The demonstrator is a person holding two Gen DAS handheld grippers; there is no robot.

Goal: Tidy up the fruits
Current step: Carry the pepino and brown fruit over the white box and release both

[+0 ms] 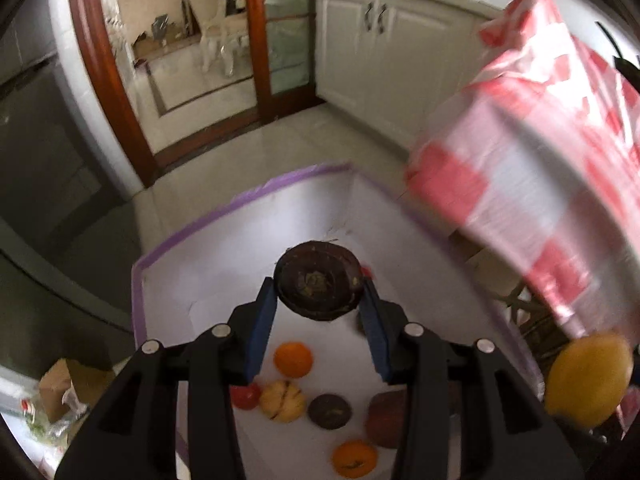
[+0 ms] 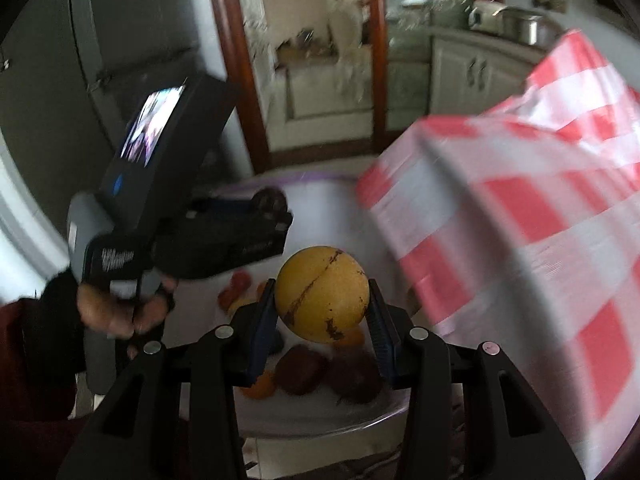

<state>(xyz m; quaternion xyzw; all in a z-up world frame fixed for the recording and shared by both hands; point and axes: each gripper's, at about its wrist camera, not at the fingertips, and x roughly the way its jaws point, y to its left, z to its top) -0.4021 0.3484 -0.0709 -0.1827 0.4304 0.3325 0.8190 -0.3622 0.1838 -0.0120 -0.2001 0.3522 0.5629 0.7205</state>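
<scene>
We have the left tongs [image 1: 320, 300] clamped on a dark brown, round, wrinkled fruit [image 1: 320, 286], blue pads pressing it from both sides at the centre of the left wrist view, raised above the white worktop with a purple taped edge [image 1: 224, 216]. Below it on that worktop lie loose fruits: a small orange citrus [image 1: 293, 359] at six o'clock of the held fruit, then a small red round fruit [image 1: 245, 396], a yellow round fruit with dark splits [image 1: 282, 401], a dark purple round fruit [image 1: 329, 411], a reddish-brown fruit [image 1: 386, 420] half hidden behind the tongs' arm, and a second orange citrus [image 1: 354, 458] at the bottom.

The right tongs [image 2: 322, 306] grip a yellow round fruit with a brown scar line [image 2: 322, 298], pads tight on both flanks; it also shows at four o'clock in the left wrist view. Beneath it we make out blurred dark and orange fruits on the worktop, not clear enough to count.

A red-and-white checked plastic bag [image 1: 532, 184] fills the two-to-four o'clock side of both views. At nine o'clock in the right wrist view, a hand in a dark fingerless glove [image 2: 120, 312] holds the left device's handle.
</scene>
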